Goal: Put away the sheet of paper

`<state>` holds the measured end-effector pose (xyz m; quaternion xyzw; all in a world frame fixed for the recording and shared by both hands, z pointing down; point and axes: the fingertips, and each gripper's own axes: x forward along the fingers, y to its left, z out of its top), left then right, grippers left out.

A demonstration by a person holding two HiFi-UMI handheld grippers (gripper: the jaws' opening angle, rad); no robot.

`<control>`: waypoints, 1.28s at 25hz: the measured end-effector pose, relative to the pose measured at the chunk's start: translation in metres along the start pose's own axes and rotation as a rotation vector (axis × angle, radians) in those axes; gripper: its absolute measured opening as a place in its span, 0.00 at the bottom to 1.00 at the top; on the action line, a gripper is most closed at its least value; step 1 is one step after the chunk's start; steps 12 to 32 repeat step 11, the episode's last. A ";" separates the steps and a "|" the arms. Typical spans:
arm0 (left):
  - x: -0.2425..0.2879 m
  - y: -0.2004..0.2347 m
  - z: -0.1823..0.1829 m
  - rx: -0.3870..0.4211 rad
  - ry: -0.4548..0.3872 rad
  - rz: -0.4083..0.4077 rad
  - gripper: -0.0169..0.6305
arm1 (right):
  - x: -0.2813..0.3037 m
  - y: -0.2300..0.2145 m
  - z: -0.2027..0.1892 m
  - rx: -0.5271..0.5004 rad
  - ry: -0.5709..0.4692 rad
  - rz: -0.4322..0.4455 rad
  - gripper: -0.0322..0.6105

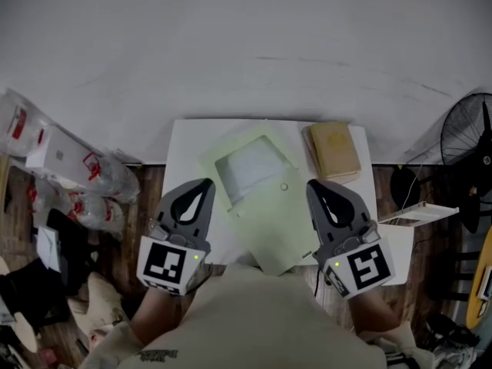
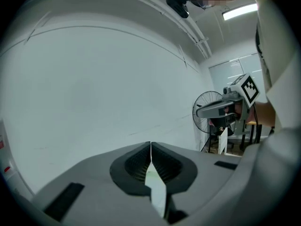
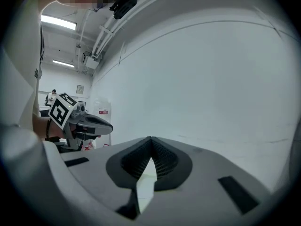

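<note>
A pale green document folder (image 1: 270, 214) with a snap button (image 1: 284, 187) lies slantwise on the white table (image 1: 186, 146). A whitish sheet of paper (image 1: 250, 167) shows in the folder's upper part; whether it lies inside or on top I cannot tell. My left gripper (image 1: 206, 181) hovers at the folder's left edge, jaws shut and empty; its tips (image 2: 150, 144) meet. My right gripper (image 1: 311, 183) hovers at the folder's right edge, also shut with nothing held, tips (image 3: 149, 138) together. Each gripper view shows the other gripper level beside it, against the white wall.
A stack of brown envelopes (image 1: 334, 151) lies at the table's back right corner. Plastic bags and packages (image 1: 69, 167) crowd the floor at the left. A black fan (image 1: 470, 141) and a small white stand (image 1: 419, 212) are at the right.
</note>
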<state>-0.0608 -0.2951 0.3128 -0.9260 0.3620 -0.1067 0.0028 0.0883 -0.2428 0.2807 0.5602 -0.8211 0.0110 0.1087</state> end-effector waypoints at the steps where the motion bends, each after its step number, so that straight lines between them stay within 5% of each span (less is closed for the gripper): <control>1: -0.001 -0.001 0.000 -0.004 0.003 -0.003 0.06 | -0.001 -0.001 -0.001 0.009 -0.004 -0.004 0.09; 32: 0.006 -0.008 0.007 0.020 -0.009 -0.020 0.06 | -0.011 -0.012 -0.007 0.013 0.020 -0.035 0.09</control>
